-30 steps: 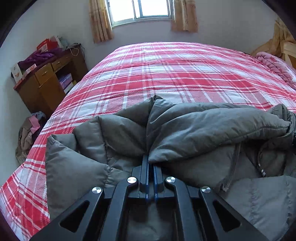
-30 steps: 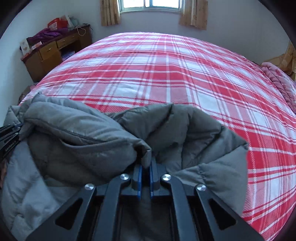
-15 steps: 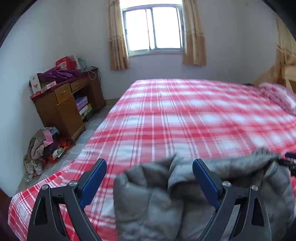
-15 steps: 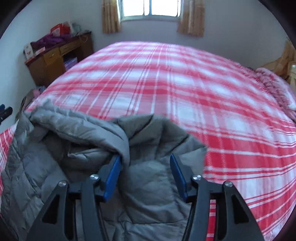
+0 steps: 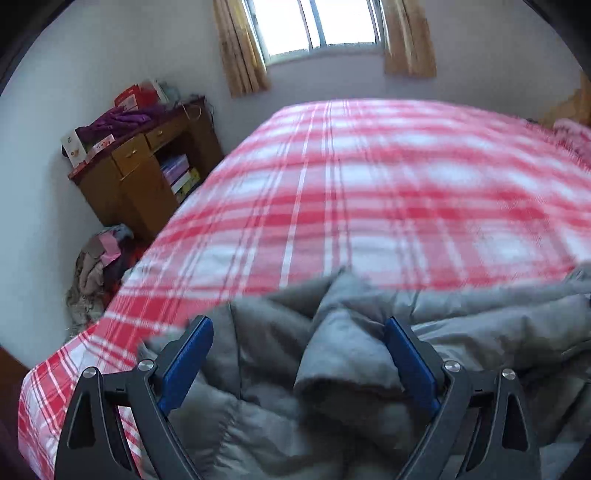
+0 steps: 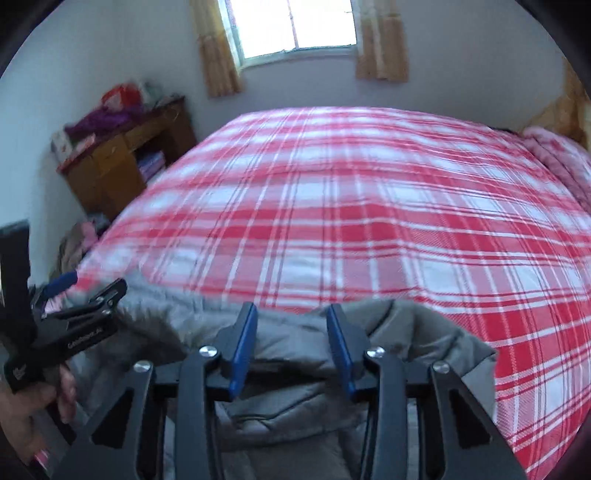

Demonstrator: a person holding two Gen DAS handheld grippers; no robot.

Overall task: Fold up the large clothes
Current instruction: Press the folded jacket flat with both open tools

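- The grey quilted puffer jacket (image 5: 332,369) lies bunched at the near edge of the bed, on the red-and-white plaid bedspread (image 5: 388,192); its folds rise in a ridge between the two claws.
- The left claw (image 5: 299,354) stands wide – its blue pads (image 5: 184,362) sit on either side of a raised fold of the jacket and press on nothing.
- The right claw (image 6: 291,343) has just been closing, yet it is still parted at a middling gap; jacket fabric lies below and between its blue pads (image 6: 243,347), which do not clamp it.
- In the right wrist view the left claw (image 6: 81,291) shows at the left edge, over the jacket's (image 6: 288,343) far end, with the person's hand (image 6: 22,417) on its handle.
- A brown wooden cabinet (image 5: 144,177) stands against the wall beside the bed – boxes and purple cloth are piled on top.
- A heap of clothes (image 5: 96,273) lies on the floor below it.
- A curtained window (image 5: 321,26) sits in the far wall.
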